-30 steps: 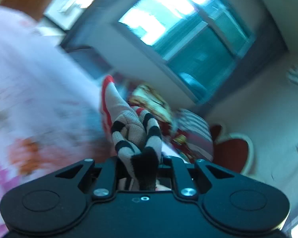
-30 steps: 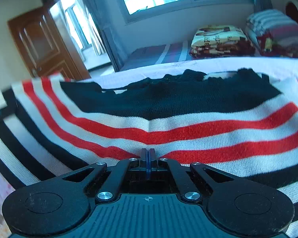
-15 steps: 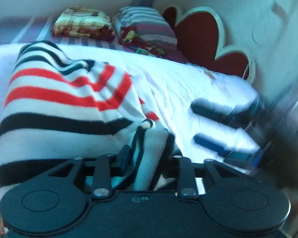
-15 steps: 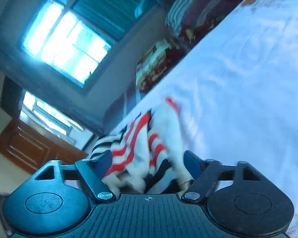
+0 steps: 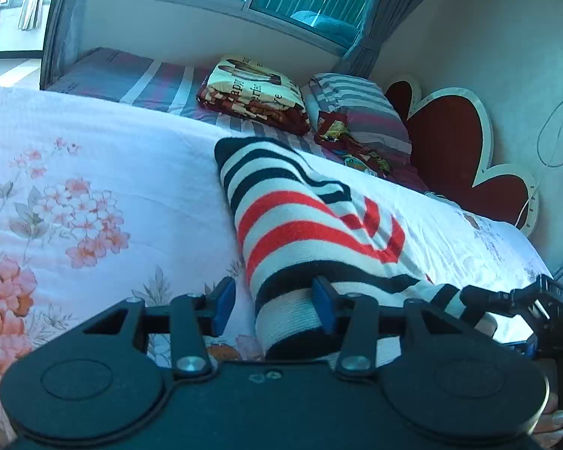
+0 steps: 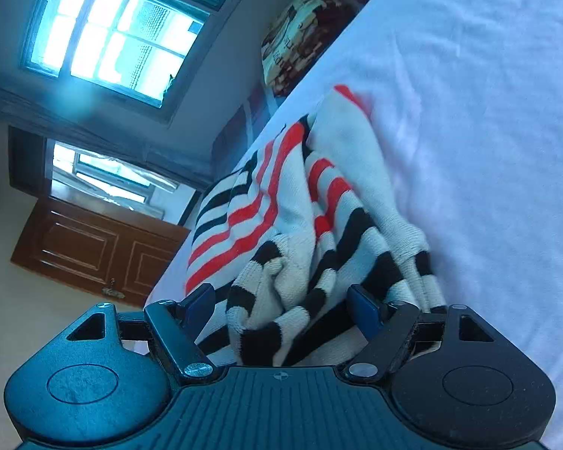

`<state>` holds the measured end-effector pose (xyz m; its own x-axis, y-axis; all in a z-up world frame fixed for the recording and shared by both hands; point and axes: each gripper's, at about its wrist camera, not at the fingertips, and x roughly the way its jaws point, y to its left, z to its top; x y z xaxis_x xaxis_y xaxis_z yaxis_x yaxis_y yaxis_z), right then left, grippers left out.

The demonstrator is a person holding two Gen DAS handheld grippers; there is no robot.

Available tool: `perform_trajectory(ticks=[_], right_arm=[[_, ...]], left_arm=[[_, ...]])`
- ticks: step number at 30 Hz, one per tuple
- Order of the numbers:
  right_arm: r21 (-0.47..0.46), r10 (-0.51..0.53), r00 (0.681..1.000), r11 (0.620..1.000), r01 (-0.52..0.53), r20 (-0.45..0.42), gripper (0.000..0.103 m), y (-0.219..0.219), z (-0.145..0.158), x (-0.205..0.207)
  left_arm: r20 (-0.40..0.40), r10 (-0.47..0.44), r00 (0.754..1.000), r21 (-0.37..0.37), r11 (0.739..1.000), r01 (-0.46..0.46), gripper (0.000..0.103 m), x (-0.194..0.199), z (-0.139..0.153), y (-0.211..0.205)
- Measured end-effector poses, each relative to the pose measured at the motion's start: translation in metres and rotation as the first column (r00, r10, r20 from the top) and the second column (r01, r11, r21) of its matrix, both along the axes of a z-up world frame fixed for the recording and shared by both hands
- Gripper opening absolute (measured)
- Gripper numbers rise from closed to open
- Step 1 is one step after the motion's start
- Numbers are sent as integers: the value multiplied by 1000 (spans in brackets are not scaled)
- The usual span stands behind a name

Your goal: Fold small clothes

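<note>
Lying folded on the floral bedspread (image 5: pixel 94 172), the striped sweater (image 5: pixel 304 225) has its near cuff between the spread fingers of the left gripper (image 5: pixel 273 309), while the right gripper (image 6: pixel 283 307), jaws likewise apart, straddles bunched sleeve folds, with stacked pillows (image 5: pixel 255 90) beyond.

Striped sweater (image 5: pixel 304 225): ribbed knit cloth, soft, matt. Bedsheet (image 5: pixel 94 195): smooth woven cloth, floral print. Left gripper (image 5: pixel 274 307): matt black plastic, blue fingers (image 5: pixel 221 305), shiny metal screws. Door (image 6: pixel 90 251): glossy brown wood.
</note>
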<state>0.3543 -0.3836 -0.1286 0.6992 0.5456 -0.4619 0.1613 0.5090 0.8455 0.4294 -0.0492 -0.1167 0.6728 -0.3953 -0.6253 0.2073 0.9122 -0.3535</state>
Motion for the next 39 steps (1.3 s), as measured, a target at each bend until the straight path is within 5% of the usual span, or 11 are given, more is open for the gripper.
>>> perform_trajectory(ticks=[6,8,12,15,19,22,25,28,31,36,39], right_arm=[[-134,40,999,990,-37,20,69,16,9,31],[-227,68,998,972,-64,9,51,27,9,41],[-449,163,985,885,-124,51,27,52,12,40],[-631,235,958,771,-80,166,24,73,30,21],[-701,242,924,712,38,296,24,72,42,0],[-689,214,925,722,66,314,24,62,28,-6],[-651,172,972,759,-29,158,24,52,-20,8],[-595,144,974,804,-10,178,26,43,-21,0],[-560,98,969,827,48,227,32,35,-10,-10],[-576,51,953,806,137,298,31,20,16,-3],[-618,136,931,778,110,337,19,30,47,6]], left_arm=[[46,27,999,-38,999,-26,42,-4,10,14],[9,36,999,-31,999,-35,45,5,4,15],[4,45,999,-46,998,-44,45,19,0,17],[24,13,1000,-52,999,-11,40,22,7,14],[48,-32,998,-51,998,35,40,29,6,0],[42,-83,996,37,996,81,42,35,2,-26],[52,-128,990,206,972,115,45,37,-4,-58],[81,-160,984,298,946,130,45,36,-3,-71],[70,-176,982,267,952,151,44,39,-2,-62],[88,-156,984,184,973,138,39,41,1,-46],[72,-175,982,211,965,157,39,42,-5,-54]])
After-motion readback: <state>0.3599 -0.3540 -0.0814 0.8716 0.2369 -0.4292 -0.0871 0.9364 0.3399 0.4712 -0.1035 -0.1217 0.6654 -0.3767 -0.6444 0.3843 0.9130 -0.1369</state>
